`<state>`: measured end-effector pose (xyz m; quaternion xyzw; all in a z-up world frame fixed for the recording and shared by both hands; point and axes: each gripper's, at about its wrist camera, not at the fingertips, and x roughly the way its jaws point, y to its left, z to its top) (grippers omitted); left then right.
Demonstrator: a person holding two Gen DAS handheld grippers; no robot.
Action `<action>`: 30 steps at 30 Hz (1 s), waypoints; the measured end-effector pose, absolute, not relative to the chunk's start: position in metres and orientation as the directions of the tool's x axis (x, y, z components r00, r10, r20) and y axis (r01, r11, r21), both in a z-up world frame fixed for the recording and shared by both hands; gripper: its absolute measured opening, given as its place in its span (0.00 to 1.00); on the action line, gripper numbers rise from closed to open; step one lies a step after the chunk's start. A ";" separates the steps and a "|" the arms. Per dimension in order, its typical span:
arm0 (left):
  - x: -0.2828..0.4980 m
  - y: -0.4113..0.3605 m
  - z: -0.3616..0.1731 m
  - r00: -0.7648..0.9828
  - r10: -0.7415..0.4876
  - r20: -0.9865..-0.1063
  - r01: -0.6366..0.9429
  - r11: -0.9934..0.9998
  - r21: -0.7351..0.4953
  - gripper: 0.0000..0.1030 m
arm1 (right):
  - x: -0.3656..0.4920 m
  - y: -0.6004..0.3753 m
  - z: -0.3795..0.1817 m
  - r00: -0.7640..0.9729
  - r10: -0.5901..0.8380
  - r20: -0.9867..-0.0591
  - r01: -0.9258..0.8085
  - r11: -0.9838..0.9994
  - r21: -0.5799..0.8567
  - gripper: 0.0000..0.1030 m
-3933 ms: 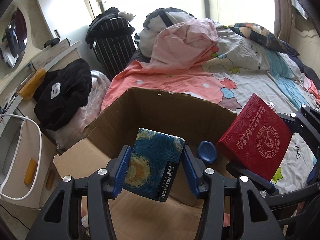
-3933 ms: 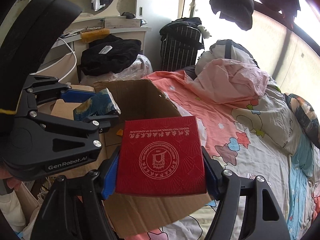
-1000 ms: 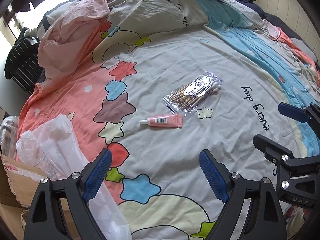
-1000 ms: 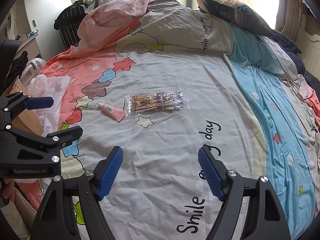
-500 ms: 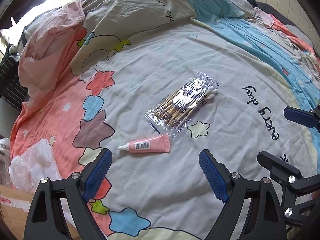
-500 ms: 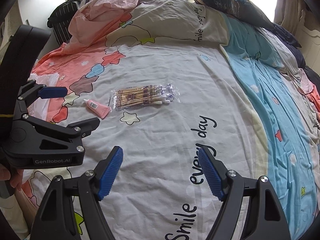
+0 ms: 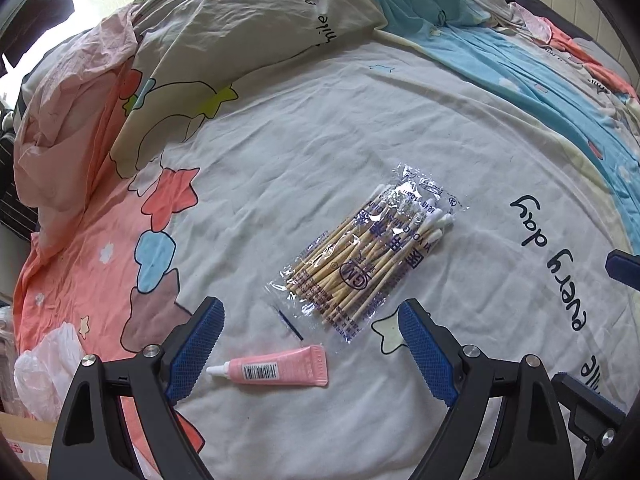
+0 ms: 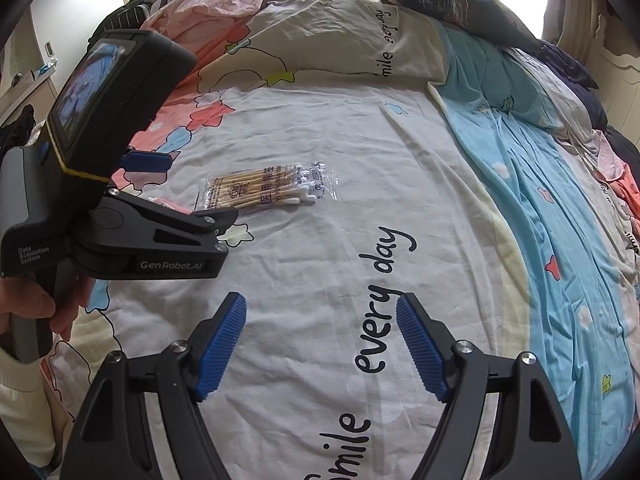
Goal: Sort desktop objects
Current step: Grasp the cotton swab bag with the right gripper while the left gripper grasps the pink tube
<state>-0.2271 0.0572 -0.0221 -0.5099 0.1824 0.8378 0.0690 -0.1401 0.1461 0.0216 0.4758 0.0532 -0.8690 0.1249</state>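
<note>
Pink tube flat on the bedsheet, between the wide-open left gripper fingers, untouched; cotton swab packet just beyond. Right gripper spread, empty.

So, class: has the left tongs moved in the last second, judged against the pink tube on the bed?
Yes. The left tongs have come forward and down toward the pink tube, which now lies just ahead of the open jaws, near the left finger; earlier it lay well ahead.
</note>
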 end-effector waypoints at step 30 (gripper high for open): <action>-0.226 0.000 -0.035 -0.403 -0.056 -0.913 -0.227 -0.961 0.159 0.99 | -0.234 0.101 0.003 -0.336 -0.268 -0.903 0.293 -0.941 0.170 0.72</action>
